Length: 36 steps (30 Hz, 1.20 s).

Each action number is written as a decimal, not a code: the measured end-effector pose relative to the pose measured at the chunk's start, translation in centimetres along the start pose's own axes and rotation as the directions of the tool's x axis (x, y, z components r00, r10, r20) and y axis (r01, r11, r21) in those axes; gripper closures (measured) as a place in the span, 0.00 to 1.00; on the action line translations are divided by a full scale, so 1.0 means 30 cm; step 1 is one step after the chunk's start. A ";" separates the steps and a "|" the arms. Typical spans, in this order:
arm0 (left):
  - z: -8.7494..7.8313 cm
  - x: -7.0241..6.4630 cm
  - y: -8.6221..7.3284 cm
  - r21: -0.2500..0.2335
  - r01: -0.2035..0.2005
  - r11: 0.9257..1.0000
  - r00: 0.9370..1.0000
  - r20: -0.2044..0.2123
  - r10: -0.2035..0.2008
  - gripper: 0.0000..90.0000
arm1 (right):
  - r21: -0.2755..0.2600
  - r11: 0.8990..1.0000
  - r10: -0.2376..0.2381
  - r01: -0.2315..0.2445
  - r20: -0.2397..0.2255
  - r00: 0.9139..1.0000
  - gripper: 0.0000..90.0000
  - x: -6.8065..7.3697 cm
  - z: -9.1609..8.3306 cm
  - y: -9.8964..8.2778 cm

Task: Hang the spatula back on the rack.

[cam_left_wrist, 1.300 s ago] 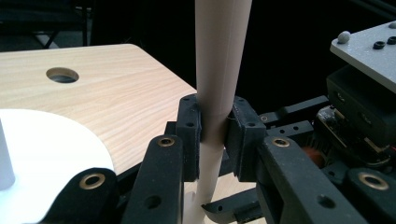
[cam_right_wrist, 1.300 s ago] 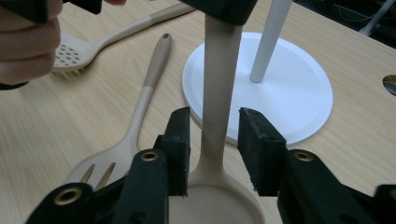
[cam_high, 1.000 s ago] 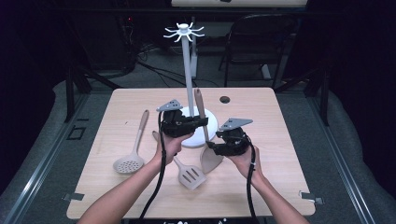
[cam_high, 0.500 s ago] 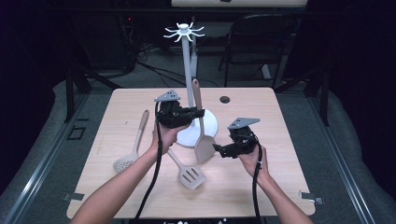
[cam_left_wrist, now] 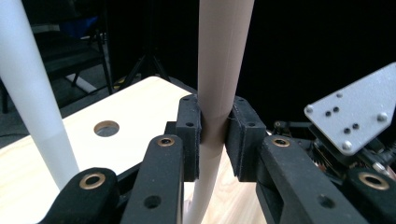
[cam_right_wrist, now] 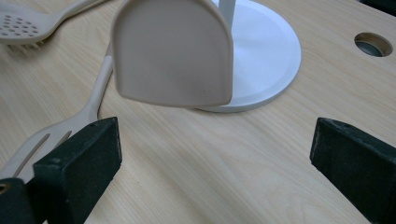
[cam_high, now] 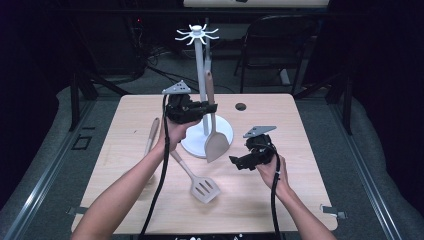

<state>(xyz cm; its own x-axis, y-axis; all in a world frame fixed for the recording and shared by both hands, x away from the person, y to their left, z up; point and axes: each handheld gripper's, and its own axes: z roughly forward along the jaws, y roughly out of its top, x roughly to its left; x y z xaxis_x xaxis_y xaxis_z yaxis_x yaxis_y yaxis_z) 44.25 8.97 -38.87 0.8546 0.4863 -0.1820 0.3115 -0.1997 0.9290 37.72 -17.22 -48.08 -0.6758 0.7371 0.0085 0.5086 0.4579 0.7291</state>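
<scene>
Beige solid spatula (cam_high: 214,131) hangs upright, its handle clamped in our left gripper (cam_high: 202,109) beside the white rack's pole (cam_high: 201,85). Our right gripper (cam_high: 239,162), jaws just opened and empty, sits below its blade. We judge hanging comes next: lift the handle's end to a hook.

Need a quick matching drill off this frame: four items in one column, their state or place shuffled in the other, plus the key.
Things:
1. solid turner
2. slotted turner
3. left tongs
4. right tongs

States:
A. open, nothing between the jaws
B. lying flat on the table
C. held upright by its handle, blade in front of the white stand base
D. clamped on a beige handle

Pairs: 1-C, 2-B, 3-D, 4-A
</scene>
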 end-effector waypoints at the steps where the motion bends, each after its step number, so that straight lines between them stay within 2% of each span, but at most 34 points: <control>1: 0.000 0.002 0.005 -0.003 0.003 1.000 1.000 -0.002 -0.003 0.85 | 0.002 1.000 -0.002 0.002 0.000 1.000 0.02 0.000 0.001 0.000; 5: -0.002 0.010 0.028 0.001 -0.009 1.000 1.000 -0.004 0.009 0.85 | 0.013 1.000 0.003 -0.003 -0.016 1.000 0.02 0.000 0.007 -0.001; 17: -0.007 0.026 0.121 -0.002 -0.038 0.999 0.999 -0.007 0.038 0.85 | 0.031 0.999 -0.011 0.012 -0.022 1.000 0.02 -0.001 0.008 0.000; 31: -0.023 0.042 0.201 -0.019 -0.044 0.999 0.999 -0.010 0.044 0.85 | 0.031 0.999 -0.013 0.013 -0.028 1.000 0.02 0.003 0.007 0.001; 36: -0.031 0.051 0.221 -0.022 -0.034 0.999 0.999 -0.011 0.034 0.85 | 0.026 1.000 -0.011 0.012 -0.027 1.000 0.02 0.003 0.006 0.001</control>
<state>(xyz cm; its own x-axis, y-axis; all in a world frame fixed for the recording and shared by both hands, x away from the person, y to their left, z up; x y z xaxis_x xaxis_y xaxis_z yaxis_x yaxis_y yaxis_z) 47.25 9.19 -32.69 0.8602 0.4883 -0.1470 0.2731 -0.1977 0.9414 37.76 -17.05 -48.19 -0.6956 0.7182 0.0186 0.5142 0.4796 0.7111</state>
